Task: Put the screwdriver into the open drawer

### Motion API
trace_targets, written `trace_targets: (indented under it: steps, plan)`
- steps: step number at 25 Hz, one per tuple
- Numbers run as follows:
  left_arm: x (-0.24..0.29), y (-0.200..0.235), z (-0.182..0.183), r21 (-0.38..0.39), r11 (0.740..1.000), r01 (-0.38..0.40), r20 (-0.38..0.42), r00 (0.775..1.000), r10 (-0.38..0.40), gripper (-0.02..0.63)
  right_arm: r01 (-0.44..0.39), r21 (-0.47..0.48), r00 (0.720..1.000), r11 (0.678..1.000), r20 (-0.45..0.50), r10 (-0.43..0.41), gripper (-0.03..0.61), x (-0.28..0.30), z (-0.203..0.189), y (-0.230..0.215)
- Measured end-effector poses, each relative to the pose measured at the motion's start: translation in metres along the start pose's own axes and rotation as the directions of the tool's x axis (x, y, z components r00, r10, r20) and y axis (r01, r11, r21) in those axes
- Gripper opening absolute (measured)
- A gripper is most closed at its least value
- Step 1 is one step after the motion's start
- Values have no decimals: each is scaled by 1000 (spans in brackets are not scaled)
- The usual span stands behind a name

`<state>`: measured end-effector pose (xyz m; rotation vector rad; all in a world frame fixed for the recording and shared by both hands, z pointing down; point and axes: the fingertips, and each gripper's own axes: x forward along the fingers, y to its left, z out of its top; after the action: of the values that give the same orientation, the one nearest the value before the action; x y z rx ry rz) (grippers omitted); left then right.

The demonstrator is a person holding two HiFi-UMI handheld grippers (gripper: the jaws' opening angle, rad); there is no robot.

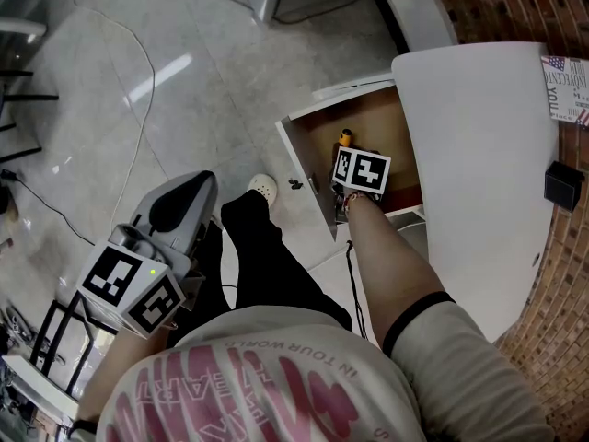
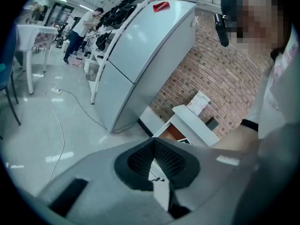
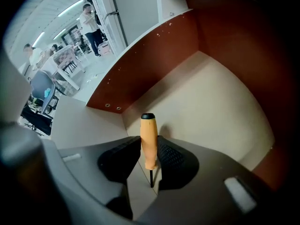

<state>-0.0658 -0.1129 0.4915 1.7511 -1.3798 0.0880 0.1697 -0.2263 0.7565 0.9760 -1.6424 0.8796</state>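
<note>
Screwdriver (image 3: 148, 144) is pinched by its orange handle in the right gripper (image 3: 148, 159), low inside the open drawer (image 3: 220, 102), so it looks ready to be let go there. The left gripper (image 2: 153, 144) is closed on nothing and hangs aside, not needed here.

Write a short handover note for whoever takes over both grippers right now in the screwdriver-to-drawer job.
Left gripper: fingers shut, empty, held away from the drawer.
Right gripper: fingers shut on the screwdriver by its orange handle, over the floor of the open drawer.
Done: screwdriver picked up and brought into the drawer.
Left: probably set it down, open the fingers, pull out.
</note>
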Motion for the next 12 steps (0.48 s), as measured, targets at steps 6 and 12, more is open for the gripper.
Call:
trace_targets:
  steps: [6, 12]
  plan:
    - [3, 1, 4, -2, 1000, -1, 5, 1000, 1, 2, -2, -4, 1000, 1000, -8, 2, 124, 3, 3, 3]
    - [2, 2, 0, -13, 1000, -12, 2, 1000, 12, 2, -5, -13, 1000, 1000, -15, 5, 124, 6, 2, 3]
